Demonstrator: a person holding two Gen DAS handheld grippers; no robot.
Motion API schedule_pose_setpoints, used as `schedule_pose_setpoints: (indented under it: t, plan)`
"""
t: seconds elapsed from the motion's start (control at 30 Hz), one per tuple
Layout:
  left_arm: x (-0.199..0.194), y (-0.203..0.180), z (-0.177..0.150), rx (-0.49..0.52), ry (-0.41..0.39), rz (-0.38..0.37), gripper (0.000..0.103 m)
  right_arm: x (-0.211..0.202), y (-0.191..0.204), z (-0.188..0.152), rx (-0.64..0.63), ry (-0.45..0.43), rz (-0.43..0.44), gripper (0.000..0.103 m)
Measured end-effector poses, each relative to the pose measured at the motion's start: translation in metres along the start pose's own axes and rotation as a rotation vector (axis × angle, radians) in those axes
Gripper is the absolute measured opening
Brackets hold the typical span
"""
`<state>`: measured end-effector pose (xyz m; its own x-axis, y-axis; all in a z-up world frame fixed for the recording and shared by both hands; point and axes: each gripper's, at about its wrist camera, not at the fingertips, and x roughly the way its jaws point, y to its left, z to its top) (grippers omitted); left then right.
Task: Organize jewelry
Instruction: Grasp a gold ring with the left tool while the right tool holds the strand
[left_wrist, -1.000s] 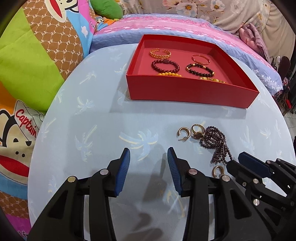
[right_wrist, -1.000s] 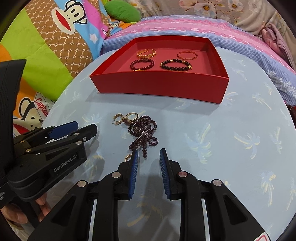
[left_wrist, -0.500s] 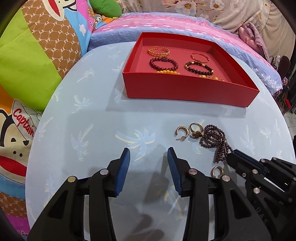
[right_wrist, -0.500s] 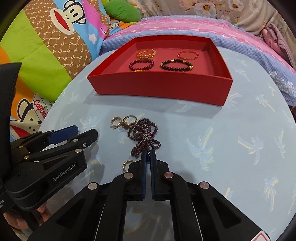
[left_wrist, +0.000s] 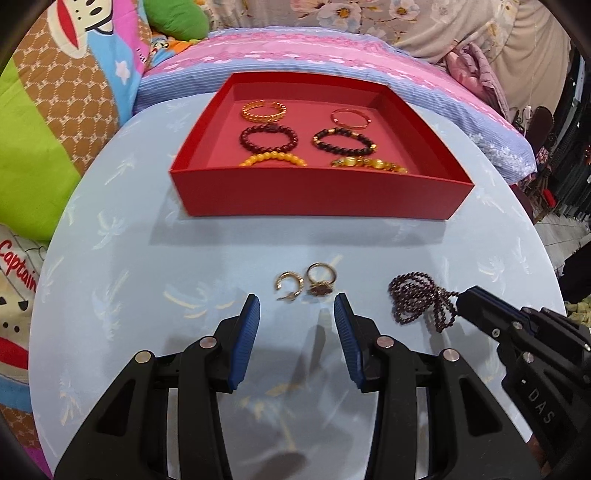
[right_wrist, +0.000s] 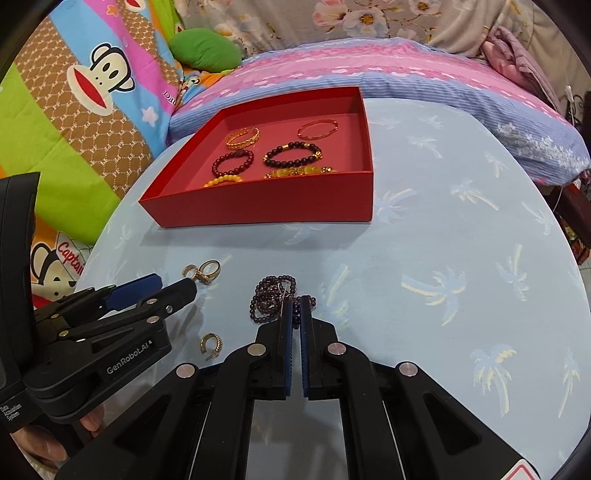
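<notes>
Six bracelets (left_wrist: 269, 138) are lying in one red tray (left_wrist: 317, 195). Two hoop earrings (right_wrist: 211, 343), one ring (right_wrist: 211, 269) and what looks like one tangled bead string (right_wrist: 273, 295) are sitting on the table (right_wrist: 443, 258).

Red tray (left_wrist: 317, 195): near wall hides lower halves of both yellow bracelets (left_wrist: 273, 161). Bead necklace (right_wrist: 271, 297): near end hidden between right tool (right_wrist: 295, 308) pads.

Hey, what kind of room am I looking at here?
Probably a bedroom at home: a cartoon monkey blanket and a striped pillow lie behind a small cloth-covered table with a jewelry tray.
</notes>
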<state>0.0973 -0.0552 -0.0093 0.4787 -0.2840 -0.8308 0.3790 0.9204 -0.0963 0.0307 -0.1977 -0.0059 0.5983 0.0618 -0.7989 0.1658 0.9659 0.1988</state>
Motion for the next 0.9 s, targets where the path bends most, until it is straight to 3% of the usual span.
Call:
schedule_pose_setpoints:
  t: [0.37,0.63,0.9]
  plan:
    - [0.018,0.0,0.007,-0.015,0.028,-0.035,0.039,0.005,-0.004,0.0,0.018,0.012,0.023,0.004]
    - [0.021,-0.009,0.01,0.024,0.027,-0.047,0.023,0.01,-0.007,0.001,0.027,0.018,0.031,0.004]
    - [0.017,-0.011,0.01,0.027,0.03,-0.072,0.016,0.005,-0.01,0.002,0.038,0.009,0.036,0.004]
